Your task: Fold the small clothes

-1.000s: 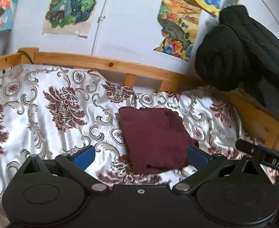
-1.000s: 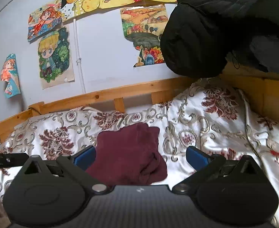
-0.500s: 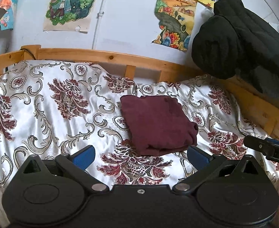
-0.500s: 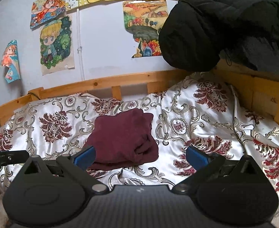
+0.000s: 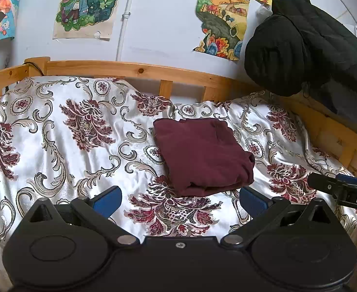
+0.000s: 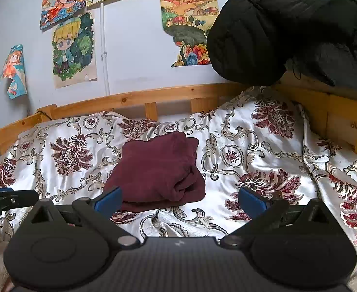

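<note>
Maroon garment [image 5: 202, 155] lies folded into a compact stack mid-bedspread [image 5: 56, 150], beyond the left gripper [image 5: 179, 198], whose jaws are spread and empty. The right wrist view shows the right gripper [image 6: 179, 198] likewise released, garment near-left; folding looks finished.

One folded maroon garment [image 5: 202, 155], one floral bedspread [image 5: 56, 146], one black jacket [image 5: 305, 43], two grippers [image 5: 181, 198] [image 6: 179, 198], five wall drawings.
</note>
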Available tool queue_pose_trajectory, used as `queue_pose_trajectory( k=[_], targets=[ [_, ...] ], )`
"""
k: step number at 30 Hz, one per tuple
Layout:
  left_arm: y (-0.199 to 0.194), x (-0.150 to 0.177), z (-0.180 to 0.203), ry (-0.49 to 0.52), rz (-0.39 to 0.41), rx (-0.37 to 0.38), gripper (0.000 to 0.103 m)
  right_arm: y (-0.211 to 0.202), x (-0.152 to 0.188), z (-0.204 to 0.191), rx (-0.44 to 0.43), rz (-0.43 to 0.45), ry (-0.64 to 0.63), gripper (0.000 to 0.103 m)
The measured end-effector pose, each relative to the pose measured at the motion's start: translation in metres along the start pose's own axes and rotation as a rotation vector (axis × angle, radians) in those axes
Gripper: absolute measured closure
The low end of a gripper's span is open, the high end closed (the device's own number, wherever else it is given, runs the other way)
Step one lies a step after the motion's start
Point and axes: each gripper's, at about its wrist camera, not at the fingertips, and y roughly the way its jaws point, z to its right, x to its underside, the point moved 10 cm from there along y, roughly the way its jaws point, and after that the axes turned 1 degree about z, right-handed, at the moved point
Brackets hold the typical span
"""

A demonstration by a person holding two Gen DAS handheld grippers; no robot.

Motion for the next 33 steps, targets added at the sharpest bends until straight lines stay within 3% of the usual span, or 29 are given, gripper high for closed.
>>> queue_pose_trajectory(
  k=[33],
  targets=[
    [0.0021,0.0037,0.0013,0.006,-0.01,0.007,0.001,0.0005,0.0001,0.0006,-0.001,-0.003,0.001,0.0]
  ],
)
